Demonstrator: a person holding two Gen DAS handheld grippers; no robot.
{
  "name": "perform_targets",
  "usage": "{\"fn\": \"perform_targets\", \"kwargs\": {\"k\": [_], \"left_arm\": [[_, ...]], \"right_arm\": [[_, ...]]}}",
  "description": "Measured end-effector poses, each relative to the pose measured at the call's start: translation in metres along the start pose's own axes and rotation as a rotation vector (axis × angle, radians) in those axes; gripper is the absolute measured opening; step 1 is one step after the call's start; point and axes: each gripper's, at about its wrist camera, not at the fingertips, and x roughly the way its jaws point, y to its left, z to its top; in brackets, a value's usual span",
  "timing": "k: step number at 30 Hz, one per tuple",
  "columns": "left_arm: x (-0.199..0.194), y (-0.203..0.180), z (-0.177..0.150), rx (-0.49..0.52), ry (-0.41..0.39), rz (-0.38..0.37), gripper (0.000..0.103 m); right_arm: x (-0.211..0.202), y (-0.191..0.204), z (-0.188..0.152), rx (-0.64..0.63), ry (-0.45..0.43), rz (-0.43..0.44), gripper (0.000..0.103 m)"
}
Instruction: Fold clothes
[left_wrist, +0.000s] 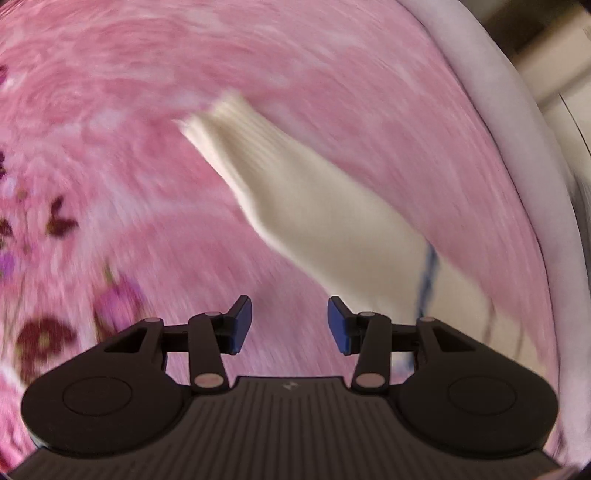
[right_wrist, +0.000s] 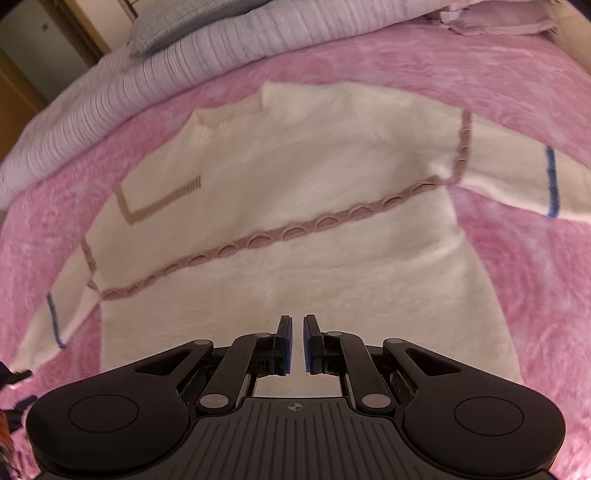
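A cream sweater (right_wrist: 295, 177) lies flat, front up, on a pink fleece blanket (right_wrist: 517, 258), with both sleeves spread out. It has a brown scalloped band across the chest and a blue stripe on each sleeve. My right gripper (right_wrist: 297, 343) hovers over the lower body near the hem, its fingers nearly together with nothing between them. In the left wrist view one sleeve (left_wrist: 295, 192) runs diagonally, its ribbed cuff at the upper left. My left gripper (left_wrist: 290, 325) is open above the blanket (left_wrist: 147, 147), just left of that sleeve. This view is motion-blurred.
A lilac ribbed quilt (right_wrist: 184, 55) is bunched beyond the sweater's collar, with a grey pillow (right_wrist: 177, 22) behind it. A pink folded cloth (right_wrist: 498, 18) lies at the far right. The blanket has dark flower prints (left_wrist: 44, 336) on its left side.
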Motion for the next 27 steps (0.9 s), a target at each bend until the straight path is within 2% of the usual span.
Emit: {"fn": "perform_targets", "kwargs": {"k": [4, 6, 8, 9, 10, 11, 13, 15, 17, 19, 21, 23, 25, 27], "left_arm": [[0.024, 0.027, 0.029, -0.14, -0.077, -0.002, 0.041], [0.029, 0.03, 0.035, -0.167, -0.111, -0.01, 0.041], [0.032, 0.027, 0.036, -0.146, -0.136, -0.005, 0.038], [0.033, 0.023, 0.036, -0.12, -0.149, 0.006, 0.031], [0.034, 0.017, 0.035, -0.081, -0.155, 0.018, 0.012], [0.035, 0.012, 0.035, -0.045, -0.151, 0.02, 0.003], [0.028, -0.002, 0.032, -0.005, -0.185, 0.006, 0.003], [0.01, -0.028, 0.024, 0.097, -0.244, -0.042, 0.003], [-0.013, -0.067, 0.006, 0.242, -0.274, -0.128, 0.003], [-0.038, -0.113, -0.026, 0.386, -0.268, -0.274, 0.003], [-0.053, -0.161, -0.069, 0.52, -0.21, -0.434, 0.004], [-0.05, -0.206, -0.12, 0.619, -0.08, -0.584, 0.008], [-0.04, -0.226, -0.167, 0.672, 0.051, -0.604, 0.019], [-0.03, -0.241, -0.214, 0.719, 0.177, -0.603, 0.02]], "right_arm": [[0.015, 0.0, 0.005, -0.001, 0.009, -0.017, 0.008], [0.019, -0.003, 0.009, -0.001, 0.007, -0.026, 0.008], [0.022, -0.007, 0.013, -0.007, 0.006, -0.039, 0.008], [0.023, -0.009, 0.015, -0.009, 0.006, -0.043, 0.008], [0.024, -0.012, 0.016, -0.01, 0.006, -0.046, 0.008], [0.024, -0.015, 0.016, -0.01, 0.008, -0.05, 0.008], [0.026, -0.021, 0.018, -0.01, 0.009, -0.056, 0.008], [0.026, -0.028, 0.02, -0.009, 0.009, -0.059, 0.008], [0.024, -0.037, 0.023, -0.007, 0.0, -0.061, 0.008], [0.02, -0.049, 0.027, 0.004, -0.015, -0.064, 0.008], [0.015, -0.062, 0.031, 0.023, -0.03, -0.066, 0.008], [0.01, -0.076, 0.035, 0.041, -0.044, -0.07, 0.008], [0.004, -0.09, 0.041, 0.06, -0.053, -0.081, 0.008], [-0.001, -0.102, 0.047, 0.078, -0.061, -0.087, 0.008]]}}
